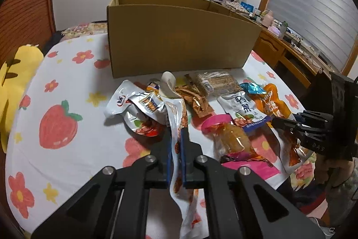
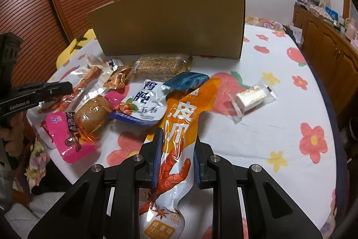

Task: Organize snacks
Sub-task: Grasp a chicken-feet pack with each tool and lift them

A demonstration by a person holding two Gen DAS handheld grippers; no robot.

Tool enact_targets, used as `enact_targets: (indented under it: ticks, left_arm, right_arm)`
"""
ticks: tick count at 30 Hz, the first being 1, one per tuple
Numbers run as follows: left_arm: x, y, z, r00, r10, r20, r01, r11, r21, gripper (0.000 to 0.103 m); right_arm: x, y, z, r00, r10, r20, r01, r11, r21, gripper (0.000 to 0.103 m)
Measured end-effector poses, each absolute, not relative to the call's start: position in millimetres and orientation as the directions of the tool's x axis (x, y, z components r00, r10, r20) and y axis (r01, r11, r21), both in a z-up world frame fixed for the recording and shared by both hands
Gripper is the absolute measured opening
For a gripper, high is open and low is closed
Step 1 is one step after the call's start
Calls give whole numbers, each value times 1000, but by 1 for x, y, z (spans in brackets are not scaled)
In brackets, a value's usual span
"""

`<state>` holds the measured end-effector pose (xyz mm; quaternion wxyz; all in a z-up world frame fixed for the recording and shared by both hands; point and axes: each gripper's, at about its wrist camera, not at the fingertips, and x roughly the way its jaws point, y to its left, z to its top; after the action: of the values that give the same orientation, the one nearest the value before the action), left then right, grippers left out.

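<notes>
In the left wrist view, my left gripper [image 1: 175,138] is shut on a long clear packet of red-brown meat strips [image 1: 175,111], which hangs down between the blue pads. My right gripper [image 2: 177,140] is shut on the orange chicken-feet packet [image 2: 181,118], whose far end rests on the snack pile. Each gripper also shows from the side in the other view: the right gripper [image 1: 282,124] and the left gripper [image 2: 67,86]. An open cardboard box [image 1: 179,37] [image 2: 170,21] stands upright behind the pile.
Loose snacks lie in front of the box: a pink packet [image 2: 64,136], a white-blue pouch [image 2: 147,104], a cracker pack [image 2: 161,66], a blue wrapper [image 2: 185,80]. A small wrapped cake [image 2: 252,97] lies apart on the flowered sheet [image 2: 279,138]. A yellow plush [image 1: 18,86] lies left, a wooden cabinet [image 1: 290,53] right.
</notes>
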<state>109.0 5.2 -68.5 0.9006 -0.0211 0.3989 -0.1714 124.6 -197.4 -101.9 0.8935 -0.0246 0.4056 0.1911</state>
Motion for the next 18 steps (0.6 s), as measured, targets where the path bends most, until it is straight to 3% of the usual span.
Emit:
enact_targets:
  ticks: [18]
  left_arm:
    - [91,1,-33,710,-335,-620,313,938,-149,0]
  right_arm:
    - [105,-206,-64,671,339,-659,-368,924,101,19]
